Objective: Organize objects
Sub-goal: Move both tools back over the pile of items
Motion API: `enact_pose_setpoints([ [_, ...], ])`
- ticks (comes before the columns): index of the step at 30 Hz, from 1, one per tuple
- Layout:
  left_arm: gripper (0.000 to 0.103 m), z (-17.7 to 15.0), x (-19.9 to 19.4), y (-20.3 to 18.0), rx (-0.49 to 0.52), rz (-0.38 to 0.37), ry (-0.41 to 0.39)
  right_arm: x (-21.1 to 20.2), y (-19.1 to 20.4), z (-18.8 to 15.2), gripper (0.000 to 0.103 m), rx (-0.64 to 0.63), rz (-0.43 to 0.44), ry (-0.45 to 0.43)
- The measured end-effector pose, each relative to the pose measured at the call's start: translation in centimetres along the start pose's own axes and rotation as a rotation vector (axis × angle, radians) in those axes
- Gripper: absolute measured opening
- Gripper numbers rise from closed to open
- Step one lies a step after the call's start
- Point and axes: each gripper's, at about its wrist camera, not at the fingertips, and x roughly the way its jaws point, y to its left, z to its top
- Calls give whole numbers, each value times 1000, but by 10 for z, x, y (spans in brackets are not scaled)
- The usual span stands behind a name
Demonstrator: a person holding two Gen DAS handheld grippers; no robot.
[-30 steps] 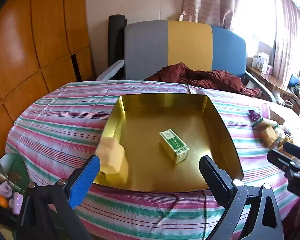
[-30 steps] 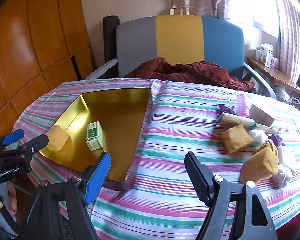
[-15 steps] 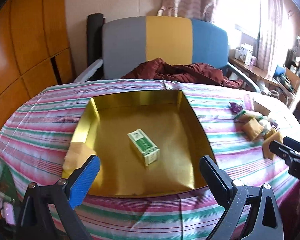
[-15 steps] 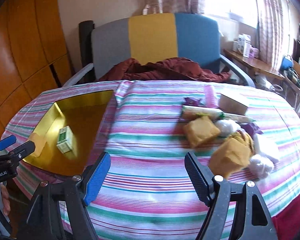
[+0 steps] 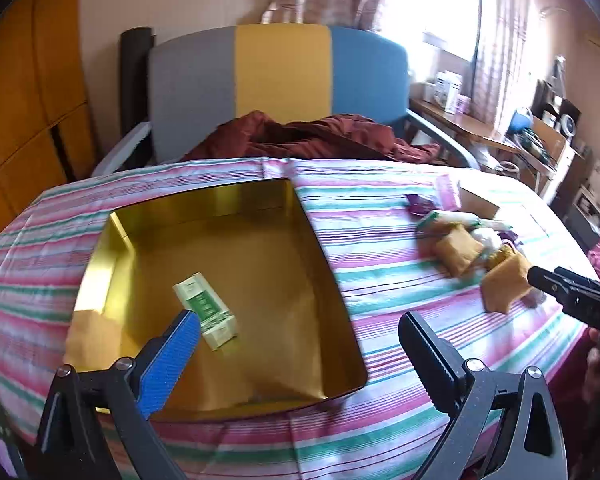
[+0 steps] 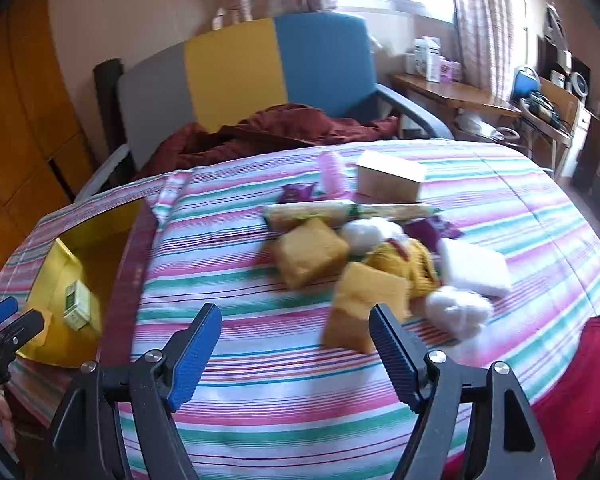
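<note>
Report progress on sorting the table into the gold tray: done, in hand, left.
Done: one green-and-white box lies in the gold tray. In hand: nothing; left gripper and right gripper are both open and empty. Left: the pile of tan packets, white bundles and a cardboard box on the striped cloth.

Both grippers have swung toward the pile (image 6: 380, 264).
</note>
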Motion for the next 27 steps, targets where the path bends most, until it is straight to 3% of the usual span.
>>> enact_pose_setpoints([
  [9, 100, 18, 22, -52, 109, -84, 21, -8, -55, 5, 78, 95, -72, 15],
  [16, 100, 32, 59, -92, 161, -134, 79, -9, -85, 20, 78, 144, -78, 6],
  [27, 95, 41, 129, -144, 223, -220, 180, 10, -116, 21, 78, 251, 2, 53],
])
